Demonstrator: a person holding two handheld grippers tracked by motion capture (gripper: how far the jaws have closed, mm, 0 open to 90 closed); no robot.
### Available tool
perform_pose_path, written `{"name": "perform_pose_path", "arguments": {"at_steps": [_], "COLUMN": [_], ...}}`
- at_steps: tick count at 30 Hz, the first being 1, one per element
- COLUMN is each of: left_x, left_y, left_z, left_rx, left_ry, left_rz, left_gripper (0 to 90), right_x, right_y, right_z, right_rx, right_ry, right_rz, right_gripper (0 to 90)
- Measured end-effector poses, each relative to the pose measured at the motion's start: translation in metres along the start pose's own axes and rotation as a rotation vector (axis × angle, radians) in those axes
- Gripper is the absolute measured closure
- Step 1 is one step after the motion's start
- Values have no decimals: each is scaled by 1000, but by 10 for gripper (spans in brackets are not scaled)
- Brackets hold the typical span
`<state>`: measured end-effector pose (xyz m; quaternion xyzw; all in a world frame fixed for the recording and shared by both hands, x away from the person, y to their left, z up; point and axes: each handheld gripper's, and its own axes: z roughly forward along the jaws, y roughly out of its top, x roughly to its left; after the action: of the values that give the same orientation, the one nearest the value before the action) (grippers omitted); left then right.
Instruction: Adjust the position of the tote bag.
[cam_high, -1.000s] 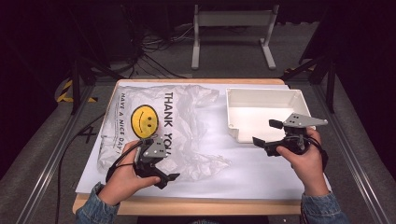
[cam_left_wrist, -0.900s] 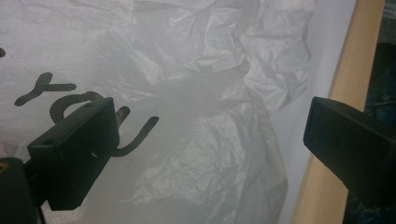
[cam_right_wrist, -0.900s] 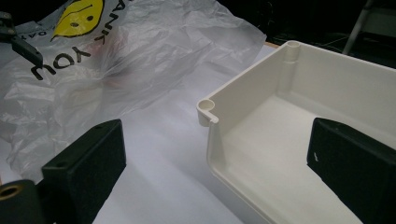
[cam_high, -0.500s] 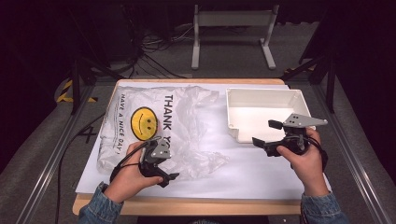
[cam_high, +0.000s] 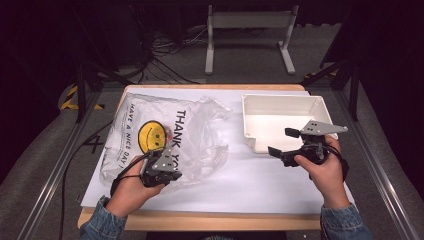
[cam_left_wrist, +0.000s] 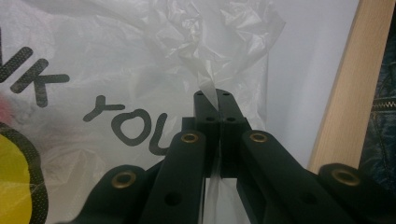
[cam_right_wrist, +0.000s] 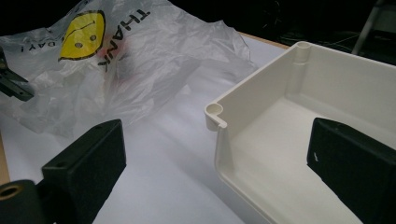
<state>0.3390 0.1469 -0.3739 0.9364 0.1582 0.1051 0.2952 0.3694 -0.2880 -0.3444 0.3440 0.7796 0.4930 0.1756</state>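
Note:
A crumpled clear plastic bag (cam_high: 165, 130) with a yellow smiley face and "THANK YOU" print lies on the left half of the table. Something reddish shows faintly through it. My left gripper (cam_high: 172, 176) sits at the bag's near edge. Its jaws have just been closing and are now shut on a thin fold of the plastic bag (cam_left_wrist: 116, 60), pinched at my left gripper's (cam_left_wrist: 212, 95) tips. My right gripper (cam_high: 283, 141) hovers open at the near-left corner of a white tray (cam_high: 280, 102). Nothing is between the jaws of my right gripper (cam_right_wrist: 219, 158). The bag (cam_right_wrist: 140, 70) lies beyond, left of the tray (cam_right_wrist: 252, 88).
A white sheet (cam_high: 250, 175) covers the wooden table, whose front edge (cam_high: 225, 220) is bare wood. A white metal stand (cam_high: 247, 22) and cables (cam_high: 165, 50) are on the floor behind the table. Metal rails (cam_high: 55, 165) run along both sides.
My left gripper has shifted slightly onto the bag's near edge and its jaws have gone from open to shut on the plastic. The right hand has stayed still.

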Motion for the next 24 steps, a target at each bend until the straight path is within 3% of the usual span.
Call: {"name": "perform_pose_path", "arguments": {"at_steps": [10,19,21,24], "left_x": [-5,-11,-11,-12], "left_y": [-14,-32,-36,-40], "left_z": [-23,-43,-46,-49], "left_rx": [-22,-40,-37,-37], "left_ry": [28,46,51,56], "left_rz": [4,-25,-35,-49], "left_gripper": [900,900,900,899], "right_x": [2,11,17,20], "right_y": [9,22,27,31], "right_z": [17,51,65,74], "right_rx": [-3,14,7,-20], "right_ry": [37,105,124,127], "right_rz": [-18,-61,-82,-77], "right_gripper": [47,48,58,68]}}
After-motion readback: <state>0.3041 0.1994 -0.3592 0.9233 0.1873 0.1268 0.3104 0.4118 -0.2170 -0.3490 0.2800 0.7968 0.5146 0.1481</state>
